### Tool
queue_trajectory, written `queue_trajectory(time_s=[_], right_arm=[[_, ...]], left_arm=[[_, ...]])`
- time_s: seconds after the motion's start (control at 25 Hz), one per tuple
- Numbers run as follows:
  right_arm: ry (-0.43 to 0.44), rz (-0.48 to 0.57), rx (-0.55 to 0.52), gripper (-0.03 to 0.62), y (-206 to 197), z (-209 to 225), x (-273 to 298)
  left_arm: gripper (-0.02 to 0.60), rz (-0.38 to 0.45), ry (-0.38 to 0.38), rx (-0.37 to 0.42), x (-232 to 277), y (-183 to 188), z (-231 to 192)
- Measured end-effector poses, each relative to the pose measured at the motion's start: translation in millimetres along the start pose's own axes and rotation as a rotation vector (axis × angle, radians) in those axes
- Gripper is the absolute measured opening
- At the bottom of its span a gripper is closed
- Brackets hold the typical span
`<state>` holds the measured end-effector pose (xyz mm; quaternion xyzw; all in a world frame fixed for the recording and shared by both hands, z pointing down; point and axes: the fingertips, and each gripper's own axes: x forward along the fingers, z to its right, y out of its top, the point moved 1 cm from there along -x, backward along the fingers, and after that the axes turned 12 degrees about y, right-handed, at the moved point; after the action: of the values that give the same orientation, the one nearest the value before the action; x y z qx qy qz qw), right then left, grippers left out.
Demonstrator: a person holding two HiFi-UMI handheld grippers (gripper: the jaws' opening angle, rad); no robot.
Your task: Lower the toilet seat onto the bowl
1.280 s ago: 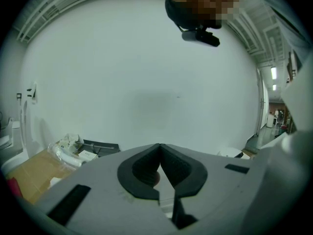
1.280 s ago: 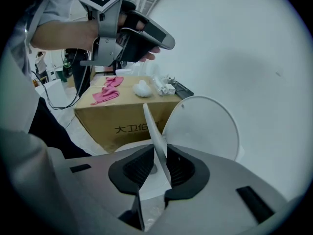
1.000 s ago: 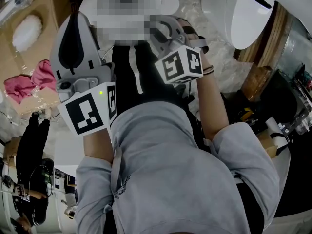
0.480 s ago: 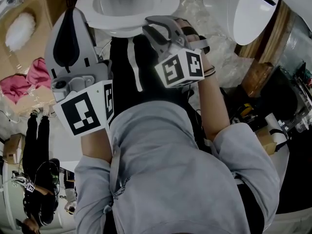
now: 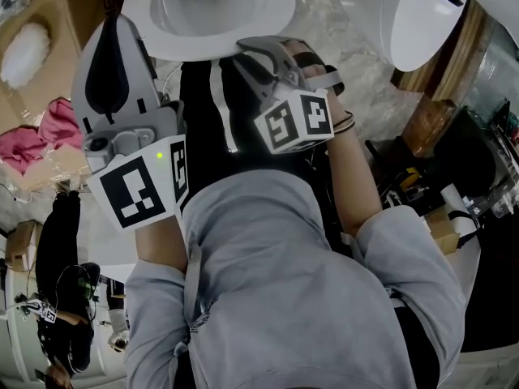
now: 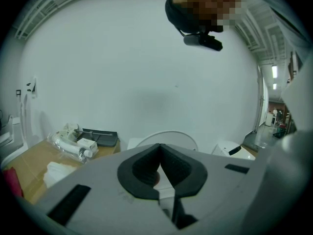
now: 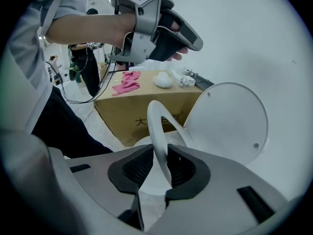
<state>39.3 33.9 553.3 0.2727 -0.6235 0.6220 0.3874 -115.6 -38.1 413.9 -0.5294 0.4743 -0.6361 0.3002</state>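
Observation:
The white toilet seat (image 7: 155, 124) stands tilted up over the bowl (image 5: 243, 10), in front of the raised lid (image 7: 230, 121). My right gripper (image 7: 157, 153) has the seat's rim between its pads, which touch it on both sides while the jaws are opening. In the head view the right gripper (image 5: 243, 49) reaches to the bowl's near edge. My left gripper (image 5: 120, 24) is held up to the left of the bowl, shut with nothing in it. In its own view the left gripper (image 6: 160, 148) points at the white wall above the lid.
A cardboard box (image 7: 132, 114) stands left of the toilet with a pink cloth (image 7: 128, 81) and wrapped packages (image 6: 73, 143) on it. A second white toilet (image 5: 422, 23) stands to the right. The person's grey hoodie fills the lower head view. Cables lie on the floor.
In the head view the right gripper has shifted a little left and up toward the bowl's rim. The left gripper has risen slightly.

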Motion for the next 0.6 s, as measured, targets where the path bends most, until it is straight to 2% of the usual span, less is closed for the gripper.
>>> queue_trajectory(time_s=[0.6], right_arm=[[0.105, -0.053, -0.003, 0.088, -27.0, -36.2, 30.4]], left_arm=[[0.000, -0.029, 0.010, 0.001, 4.6, -17.8, -3.2]])
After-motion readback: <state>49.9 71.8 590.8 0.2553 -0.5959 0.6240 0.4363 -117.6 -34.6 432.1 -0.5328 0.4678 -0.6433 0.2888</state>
